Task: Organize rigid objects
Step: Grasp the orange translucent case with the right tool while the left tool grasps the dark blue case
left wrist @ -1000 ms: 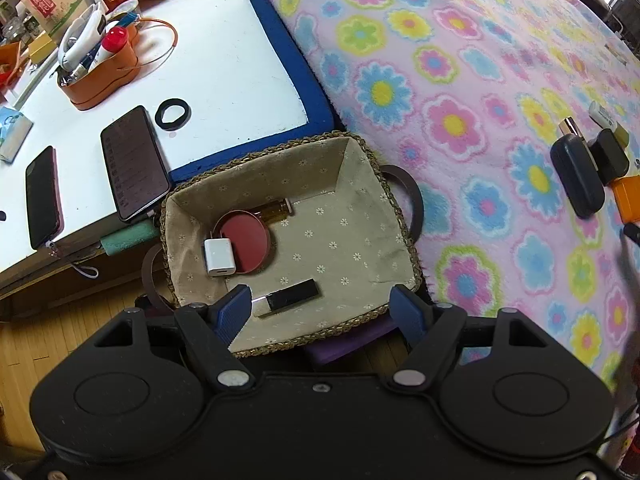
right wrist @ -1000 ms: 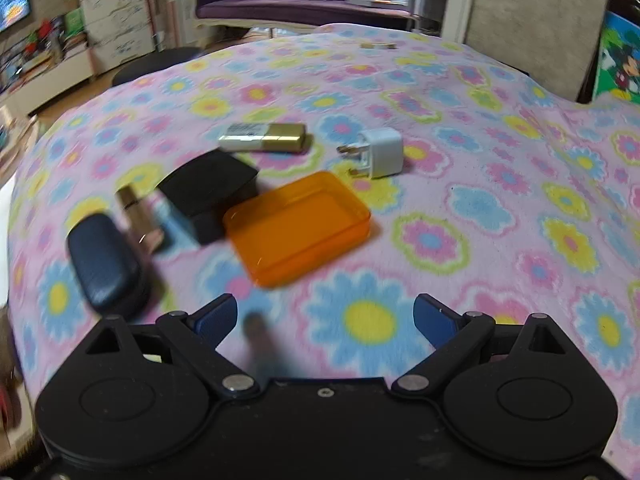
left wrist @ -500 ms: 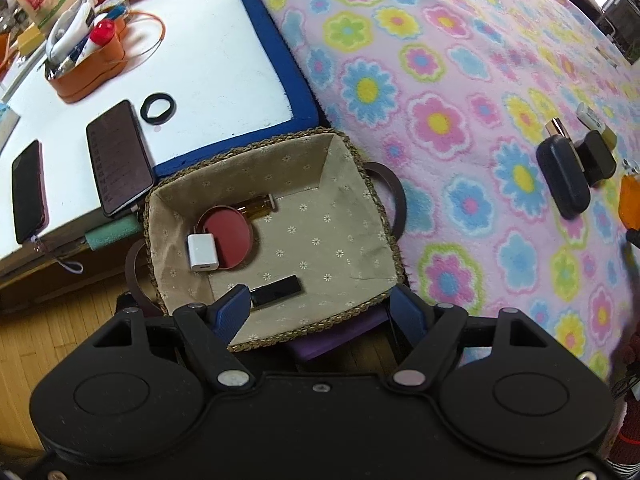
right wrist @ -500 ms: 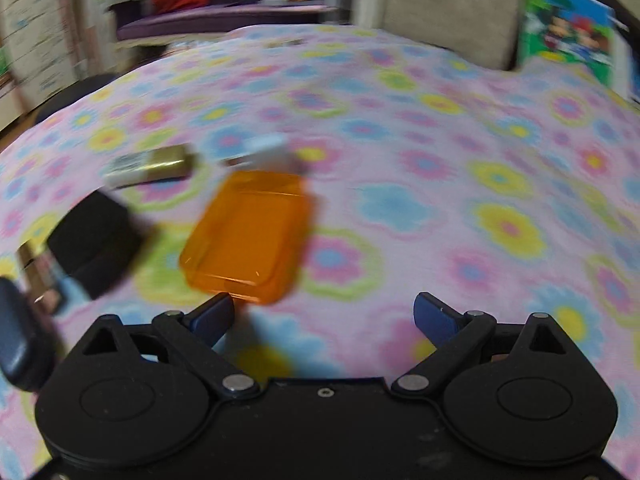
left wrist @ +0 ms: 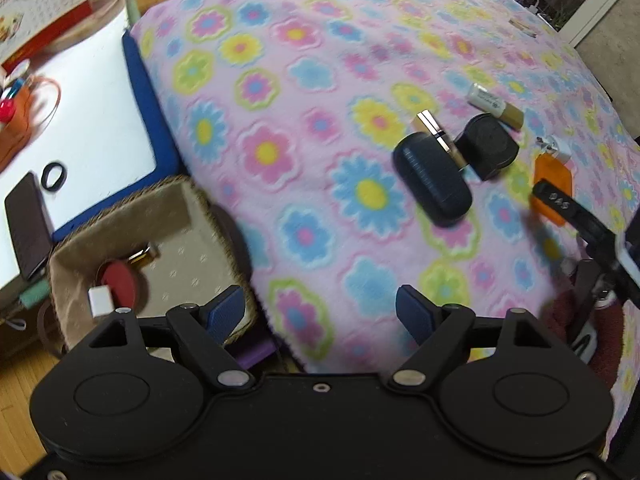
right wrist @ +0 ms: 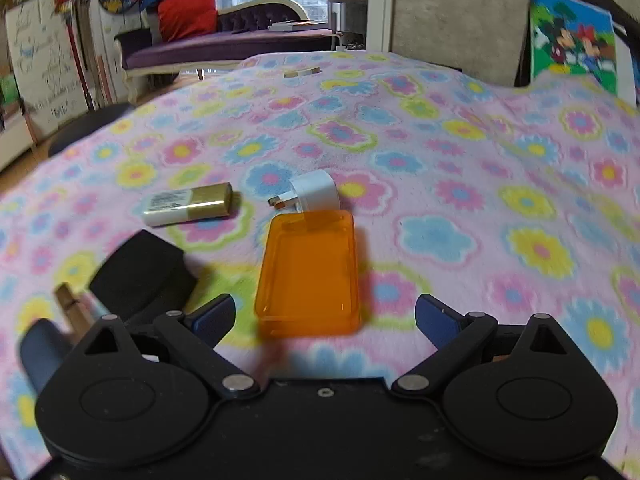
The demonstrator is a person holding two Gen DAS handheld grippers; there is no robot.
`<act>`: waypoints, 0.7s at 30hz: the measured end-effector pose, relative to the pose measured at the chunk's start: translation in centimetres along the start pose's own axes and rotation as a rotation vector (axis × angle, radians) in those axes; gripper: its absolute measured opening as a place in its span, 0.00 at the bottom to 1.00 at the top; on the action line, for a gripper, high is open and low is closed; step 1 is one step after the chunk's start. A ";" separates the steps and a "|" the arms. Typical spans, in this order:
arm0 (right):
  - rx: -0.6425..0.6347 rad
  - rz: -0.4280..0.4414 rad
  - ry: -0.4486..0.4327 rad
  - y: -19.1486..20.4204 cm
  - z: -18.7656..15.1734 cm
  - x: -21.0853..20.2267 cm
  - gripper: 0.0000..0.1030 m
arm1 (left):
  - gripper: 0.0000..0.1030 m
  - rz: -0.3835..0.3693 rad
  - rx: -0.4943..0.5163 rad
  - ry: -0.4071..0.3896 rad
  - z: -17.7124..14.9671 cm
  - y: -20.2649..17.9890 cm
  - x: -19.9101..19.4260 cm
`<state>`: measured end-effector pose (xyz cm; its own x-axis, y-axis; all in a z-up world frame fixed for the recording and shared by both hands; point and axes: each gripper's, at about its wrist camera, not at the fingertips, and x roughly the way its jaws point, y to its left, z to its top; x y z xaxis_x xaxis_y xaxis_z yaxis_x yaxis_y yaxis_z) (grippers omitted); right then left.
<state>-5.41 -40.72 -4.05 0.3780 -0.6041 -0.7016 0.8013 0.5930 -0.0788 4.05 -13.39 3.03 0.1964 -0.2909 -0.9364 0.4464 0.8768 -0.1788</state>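
On the flowered blanket (left wrist: 304,80) lie a dark blue case (left wrist: 432,184), a gold lipstick (left wrist: 440,140), a black box (left wrist: 488,148), a white-and-gold tube (left wrist: 494,105), a white plug adapter (right wrist: 316,192) and an orange plastic tray (right wrist: 310,272). My right gripper (right wrist: 324,318) is open and empty, with the orange tray straight ahead between its fingers. My left gripper (left wrist: 320,308) is open and empty over the blanket's near edge. The woven basket (left wrist: 192,216) at lower left holds a red round compact (left wrist: 118,282), a white charger (left wrist: 99,300) and a gold item.
A white desk (left wrist: 92,100) with a blue edge stands left of the bed, with a phone (left wrist: 26,220), a black ring (left wrist: 54,176) and an orange pen holder. The right gripper's black arm (left wrist: 576,220) shows at the right of the left wrist view. Wooden floor lies below.
My left gripper has swung right, from over the basket to over the blanket. My right gripper has turned so that the orange tray is centred between its fingers.
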 end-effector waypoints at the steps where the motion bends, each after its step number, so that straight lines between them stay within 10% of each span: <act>1: -0.019 -0.011 -0.003 0.1 0.1 0.6 0.91 | 0.76 -0.002 0.005 -0.006 0.3 -0.6 0.2; 6: -0.109 -0.001 -0.083 -0.6 -0.4 2.1 0.58 | 0.77 -0.028 -0.026 -0.027 1.8 -2.6 1.9; 11: -0.086 0.047 -0.125 -1.4 -0.6 2.3 0.57 | 0.78 -0.036 -0.044 -0.070 3.2 -4.6 3.4; 21: -0.041 0.147 -0.100 -2.9 -0.5 2.1 0.57 | 0.81 0.029 0.480 -0.117 3.2 -10.7 5.9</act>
<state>-7.11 -43.45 -5.67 0.5355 -0.5578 -0.6342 0.7152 0.6988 -0.0108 3.23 -25.72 0.41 0.2989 -0.3338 -0.8940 0.7859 0.6175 0.0322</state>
